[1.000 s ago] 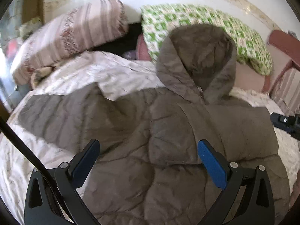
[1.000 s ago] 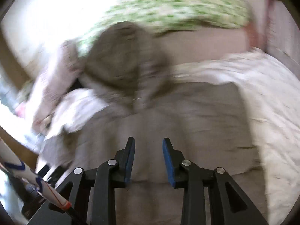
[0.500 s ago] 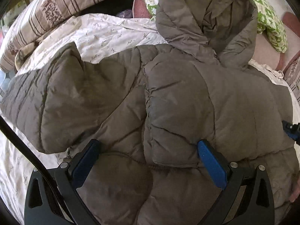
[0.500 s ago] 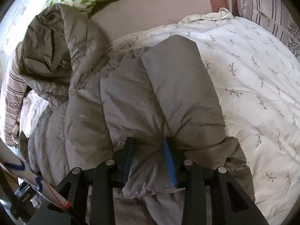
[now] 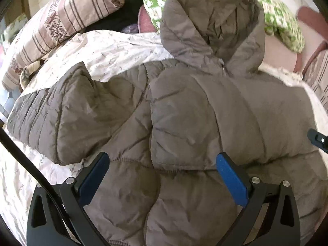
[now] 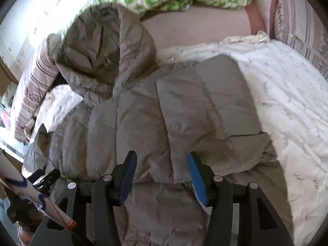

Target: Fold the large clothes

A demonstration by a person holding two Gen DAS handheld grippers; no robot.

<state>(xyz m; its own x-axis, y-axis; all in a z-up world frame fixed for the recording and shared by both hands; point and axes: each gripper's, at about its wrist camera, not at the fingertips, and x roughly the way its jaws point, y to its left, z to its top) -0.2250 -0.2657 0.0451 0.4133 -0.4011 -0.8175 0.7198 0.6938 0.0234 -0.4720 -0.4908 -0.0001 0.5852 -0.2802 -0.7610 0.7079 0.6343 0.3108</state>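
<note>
A taupe hooded puffer jacket (image 5: pixel 184 112) lies front up on the bed, hood (image 5: pixel 211 20) toward the pillows. One sleeve (image 5: pixel 67 112) sticks out to the left. My left gripper (image 5: pixel 162 157) hovers wide open over the jacket's lower body, nothing between its pads. In the right wrist view the other sleeve (image 6: pixel 205 106) lies folded across the jacket (image 6: pixel 133 123). My right gripper (image 6: pixel 162 155) is just above that sleeve's end. Its jaws are opening, with the fabric lying loose between the blue pads (image 6: pixel 196 176). The right gripper's tip (image 5: pixel 317 139) shows at the left view's edge.
A white floral sheet (image 6: pixel 287 102) covers the bed around the jacket. A striped pillow (image 5: pixel 51 26) lies at the back left and a green checked pillow (image 5: pixel 283 26) behind the hood. A red frame (image 5: pixel 311 16) and a striped cushion (image 6: pixel 297 20) stand at the right.
Both grippers have sunk closer to the jacket. The right jaws, pinched on the folded sleeve half a second ago, have spread apart and let it go. The left jaws stay wide.
</note>
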